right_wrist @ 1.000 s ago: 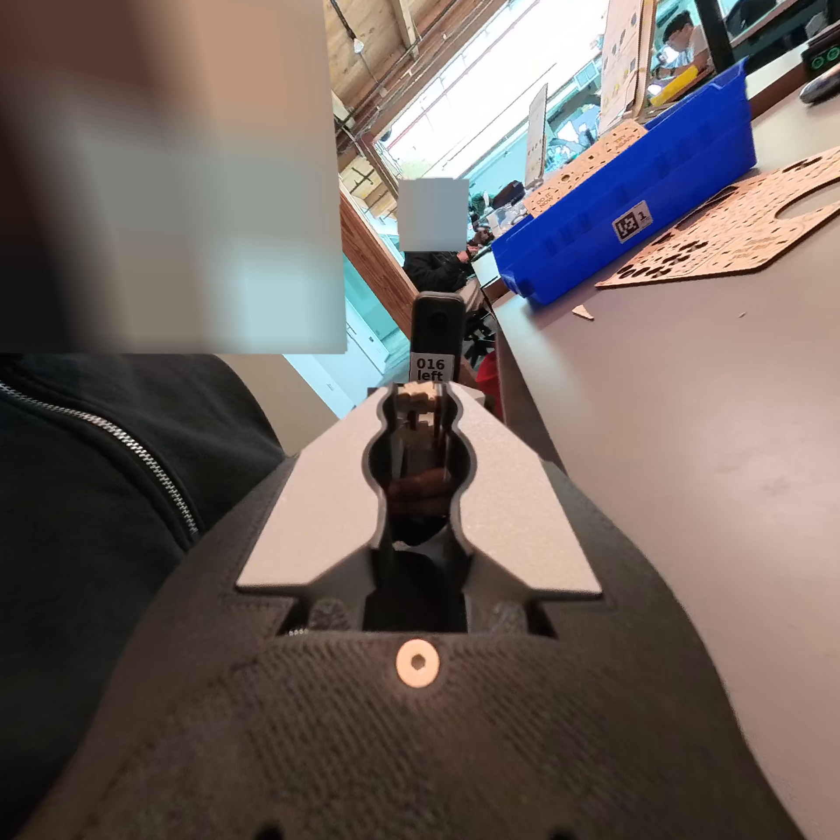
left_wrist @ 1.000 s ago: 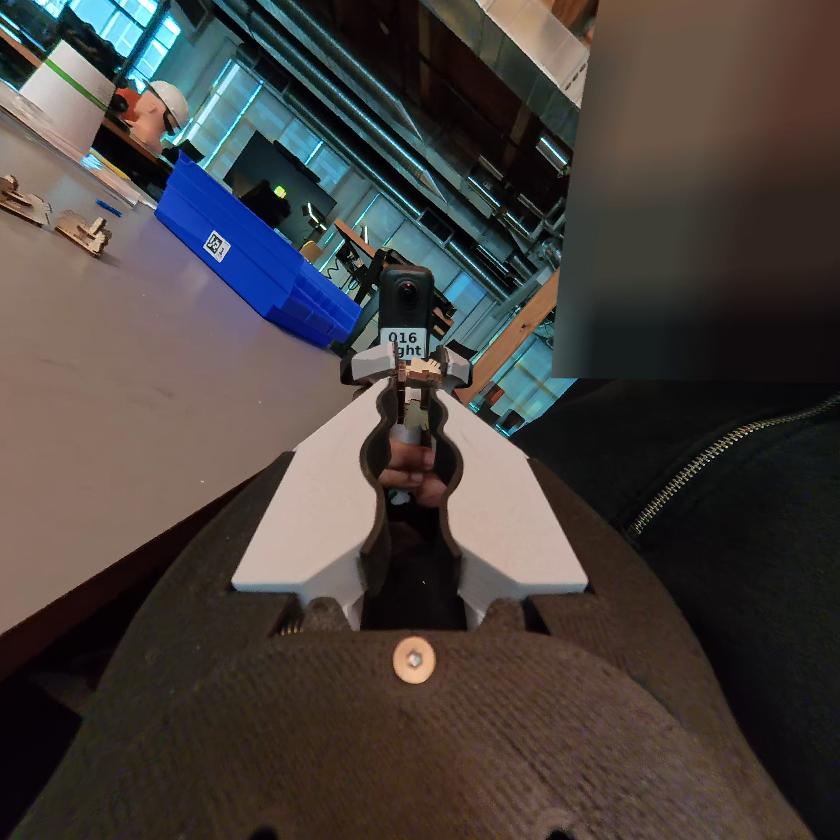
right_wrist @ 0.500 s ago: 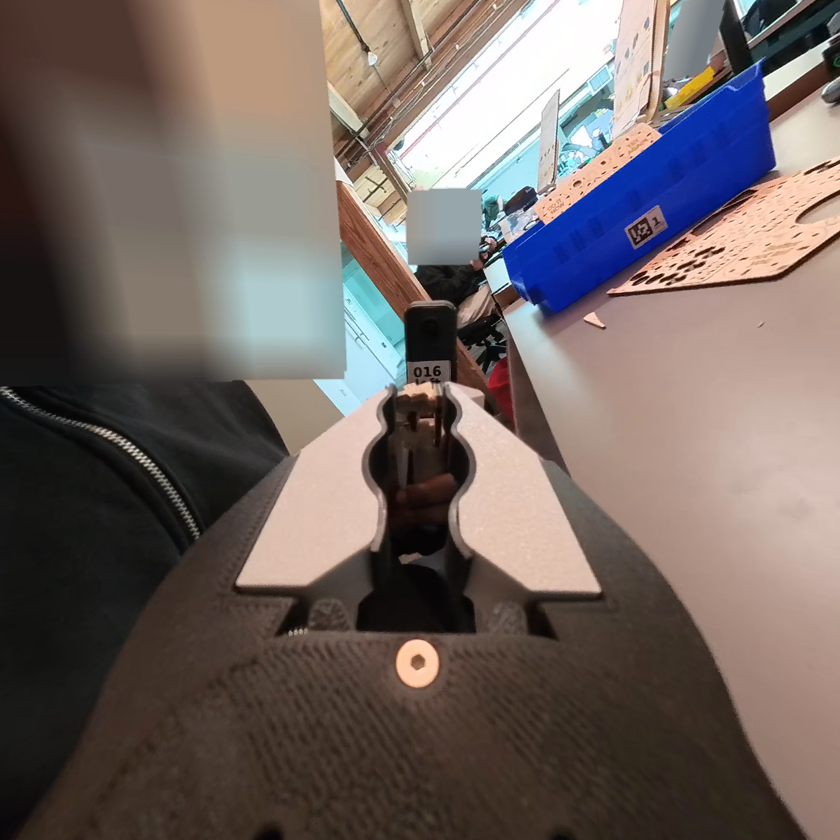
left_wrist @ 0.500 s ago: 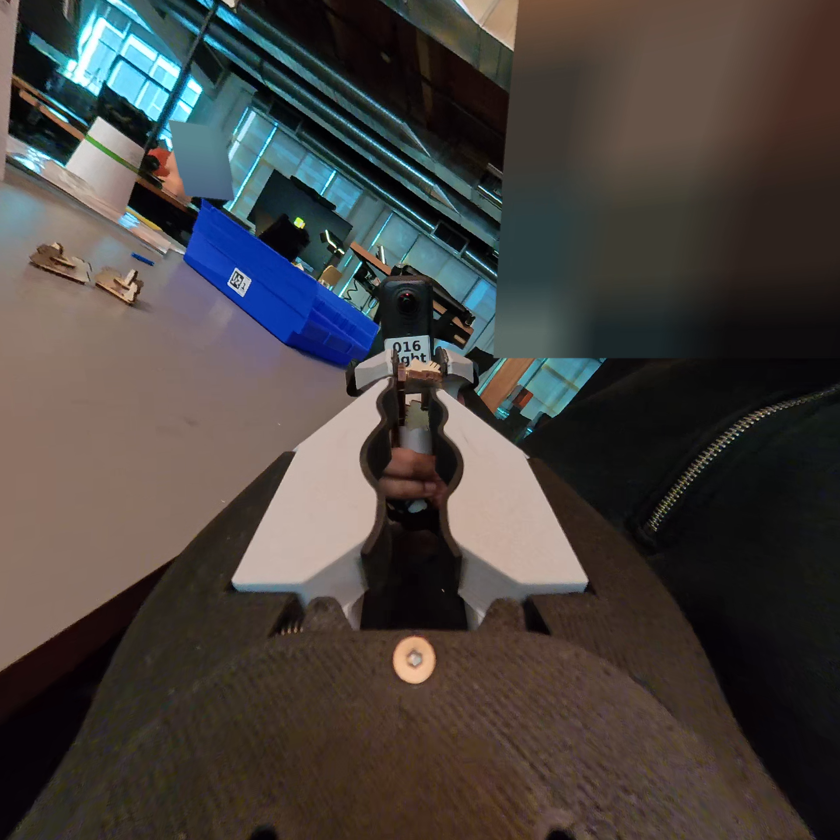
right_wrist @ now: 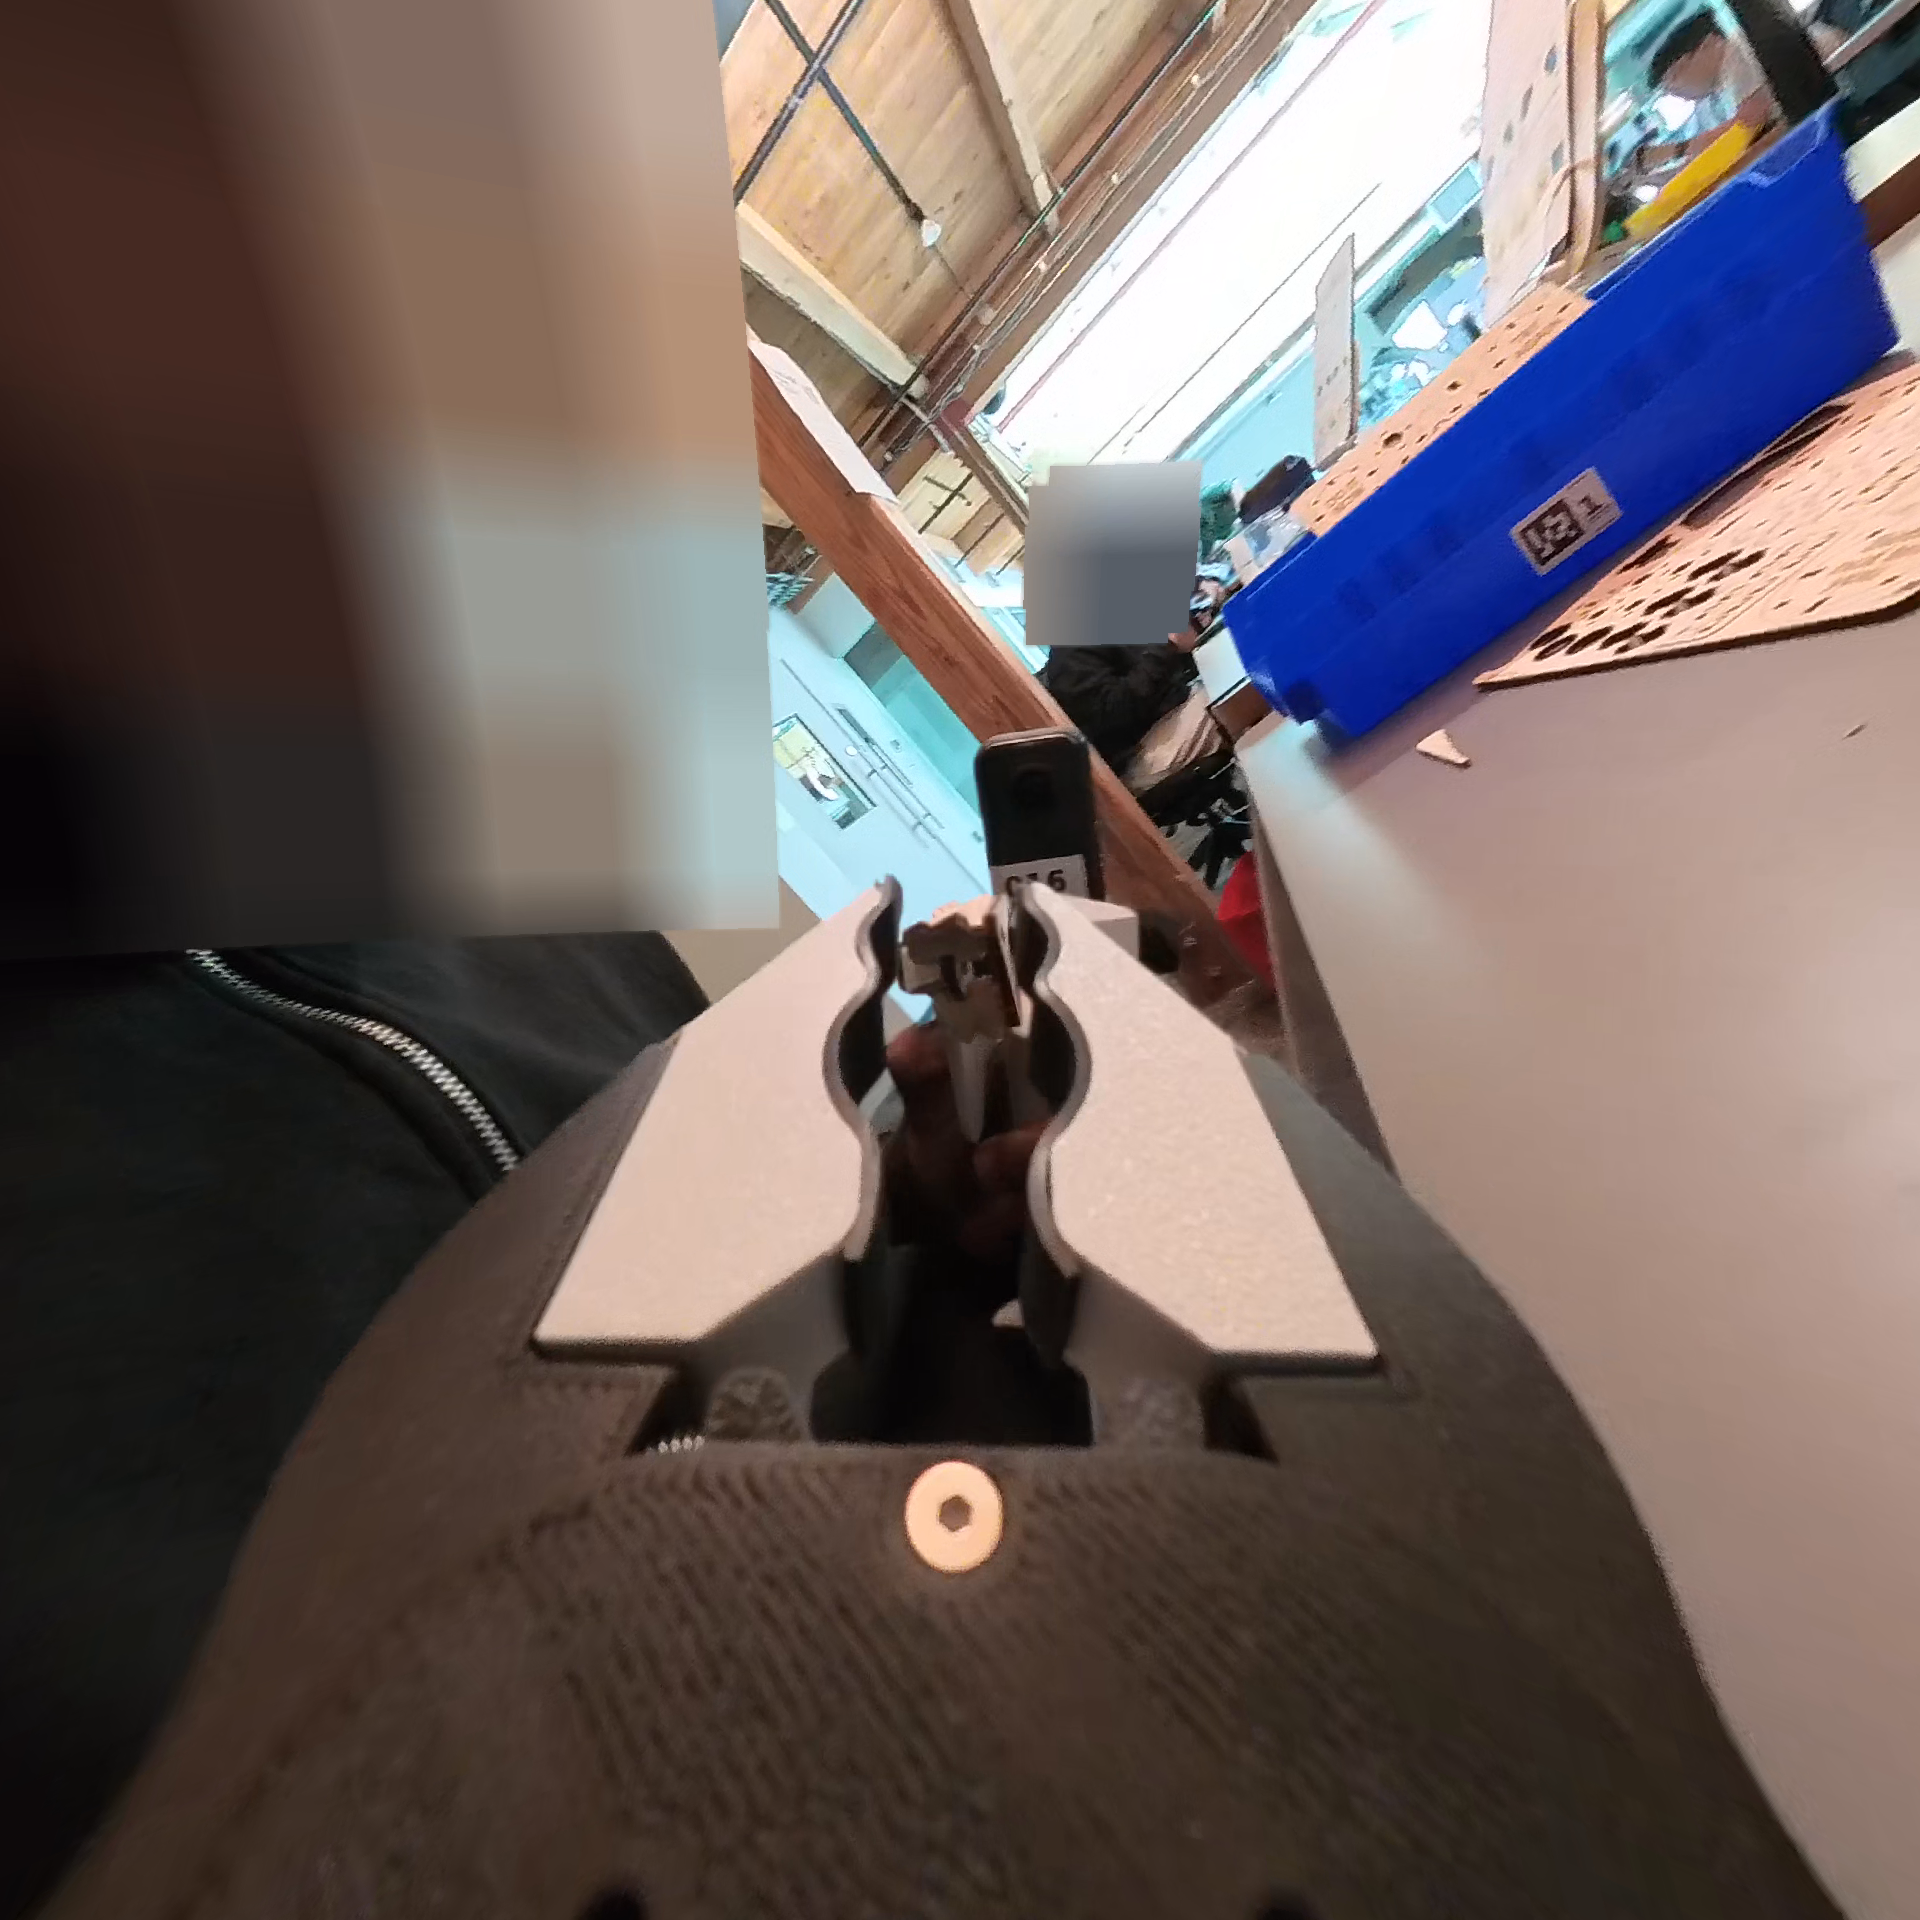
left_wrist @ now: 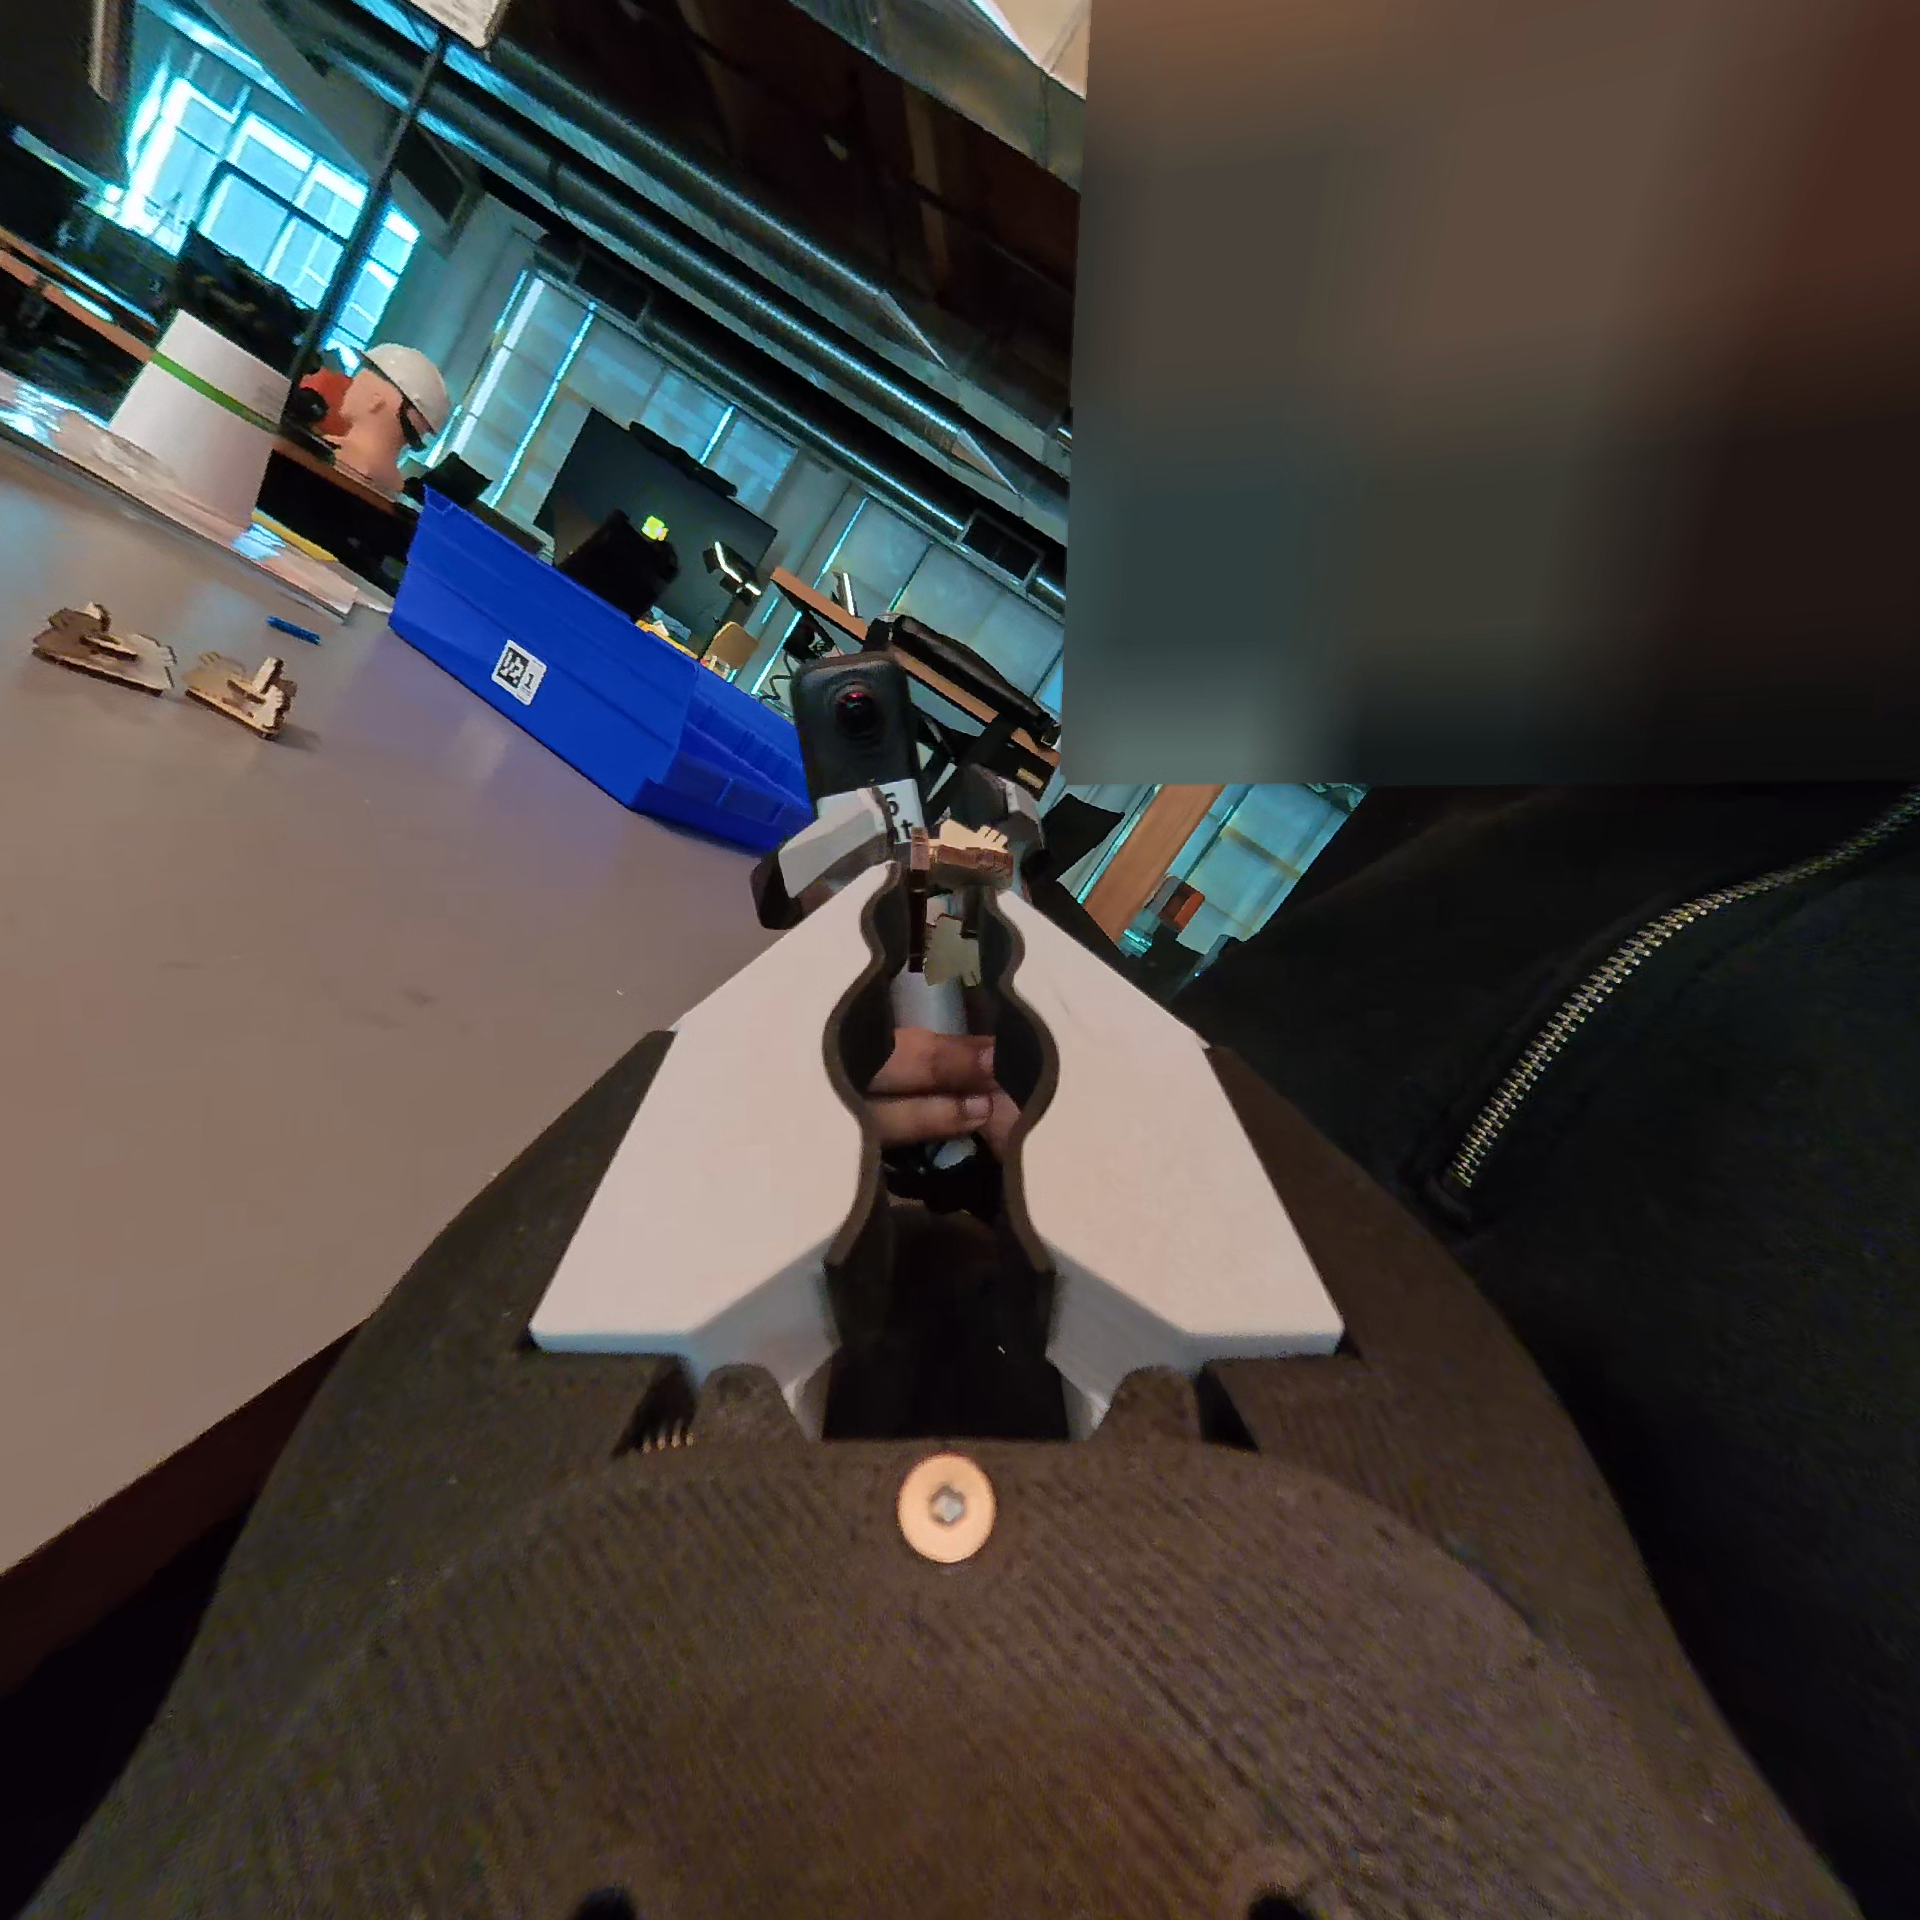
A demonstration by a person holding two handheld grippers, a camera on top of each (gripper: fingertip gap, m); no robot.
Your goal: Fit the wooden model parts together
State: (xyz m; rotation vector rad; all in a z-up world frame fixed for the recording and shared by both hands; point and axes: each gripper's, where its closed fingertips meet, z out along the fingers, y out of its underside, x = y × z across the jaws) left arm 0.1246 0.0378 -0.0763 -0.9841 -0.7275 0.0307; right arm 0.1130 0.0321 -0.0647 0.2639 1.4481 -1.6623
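A blue plastic bin (left_wrist: 582, 665) bearing a square marker label is seen on the grey table (left_wrist: 312, 987) at about ten o'clock of the left gripper (left_wrist: 940, 883); its contents are hidden by its wall in that view. In the right wrist view the blue plastic bin (right_wrist: 1558, 520) lies at about two o'clock, and a perforated laser-cut wooden sheet (right_wrist: 1455, 457) is seen sticking out of it. Another cut-out wooden sheet (right_wrist: 1766, 582) lies flat on the table just beside the bin. A small wooden assembly (left_wrist: 961, 868) of interlocked laser-cut pieces is clamped at the left gripper's fingertips. The same wooden assembly (right_wrist: 961, 961) is bracketed by the right gripper (right_wrist: 951, 940), whose jaws stand a little apart, a gap showing at one pad. Two more wooden assemblies (left_wrist: 166, 665) rest on the table at nine o'clock, well apart.
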